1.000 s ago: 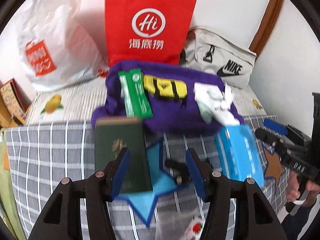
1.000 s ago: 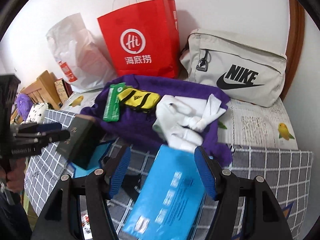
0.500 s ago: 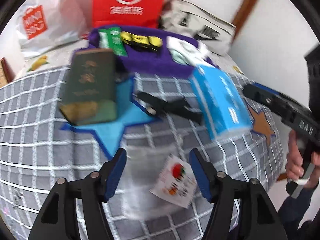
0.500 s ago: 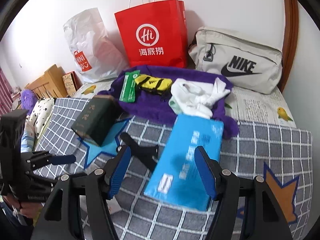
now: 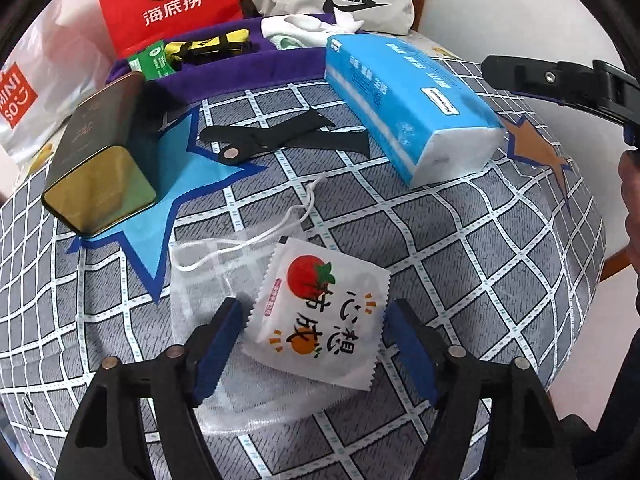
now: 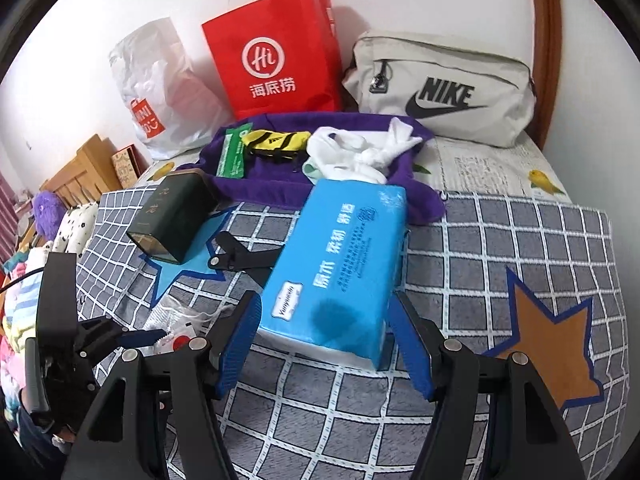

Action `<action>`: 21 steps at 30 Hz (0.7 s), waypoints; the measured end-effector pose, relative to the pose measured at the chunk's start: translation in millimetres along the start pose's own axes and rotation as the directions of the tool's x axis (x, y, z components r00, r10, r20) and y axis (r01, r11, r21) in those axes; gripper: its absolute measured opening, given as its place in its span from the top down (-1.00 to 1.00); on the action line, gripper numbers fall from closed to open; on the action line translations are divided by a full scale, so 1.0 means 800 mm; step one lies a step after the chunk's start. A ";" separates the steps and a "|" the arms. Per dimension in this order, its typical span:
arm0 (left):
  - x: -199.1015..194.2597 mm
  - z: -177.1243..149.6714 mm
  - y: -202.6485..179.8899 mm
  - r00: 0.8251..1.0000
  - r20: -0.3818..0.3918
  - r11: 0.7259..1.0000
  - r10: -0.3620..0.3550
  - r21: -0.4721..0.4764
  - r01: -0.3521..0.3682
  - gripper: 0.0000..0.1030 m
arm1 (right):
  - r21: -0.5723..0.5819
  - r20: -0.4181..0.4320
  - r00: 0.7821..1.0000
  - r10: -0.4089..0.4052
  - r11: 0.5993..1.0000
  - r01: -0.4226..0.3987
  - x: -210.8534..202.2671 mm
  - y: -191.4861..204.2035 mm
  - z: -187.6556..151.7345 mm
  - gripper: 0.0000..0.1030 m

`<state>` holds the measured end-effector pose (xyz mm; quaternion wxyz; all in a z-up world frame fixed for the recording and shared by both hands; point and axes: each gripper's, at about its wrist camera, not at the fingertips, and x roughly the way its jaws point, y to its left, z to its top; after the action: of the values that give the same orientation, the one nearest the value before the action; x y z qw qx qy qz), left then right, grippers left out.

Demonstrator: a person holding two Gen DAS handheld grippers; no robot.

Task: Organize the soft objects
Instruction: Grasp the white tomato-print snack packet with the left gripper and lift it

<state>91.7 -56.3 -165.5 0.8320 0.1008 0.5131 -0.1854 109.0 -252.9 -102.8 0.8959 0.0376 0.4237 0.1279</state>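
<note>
A white snack packet printed with a tomato lies on a sheer drawstring mesh bag on the checked bedspread. My left gripper straddles the packet with its jaws opening, and the blue pads stand clear of the packet's edges. A blue tissue pack lies flat on the bed. My right gripper is open, with the pack's near end between its pads. In the left wrist view the right gripper hovers beside the pack and holds nothing.
A dark green box rests on a blue star patch beside a black strap. Behind them a purple cloth carries a green packet, a yellow-black item and white socks. A red paper bag, a Nike bag and a white plastic bag line the wall.
My left gripper let go of the dark green box, which now lies on the star patch. It then dropped over the white packet with wider jaws. The right gripper drew back along the tissue pack.
</note>
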 end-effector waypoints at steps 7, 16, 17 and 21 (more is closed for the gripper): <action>0.000 -0.001 -0.012 0.999 0.035 0.997 0.033 0.066 -0.036 -0.18 | 0.010 -0.019 1.000 -0.001 1.000 0.001 0.009 -0.005 -0.011 -0.28; -0.013 0.004 0.011 0.998 0.052 0.999 -0.032 -0.005 0.033 0.21 | 0.005 -0.024 1.000 0.008 1.000 -0.008 0.013 -0.002 -0.009 -0.28; -0.015 0.005 0.014 0.998 0.054 0.999 -0.042 -0.011 0.043 0.21 | 0.003 -0.022 1.000 0.008 1.000 -0.008 0.013 -0.001 -0.008 -0.28; -0.025 0.009 0.027 0.994 0.071 0.995 -0.085 -0.041 0.088 0.21 | 0.004 -0.022 1.000 0.013 1.000 -0.013 0.014 0.003 -0.002 -0.28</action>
<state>98.8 -35.2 -145.0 0.8426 0.0539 0.4916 -0.2132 114.1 -247.9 -111.8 0.8904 0.0406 0.4334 0.1332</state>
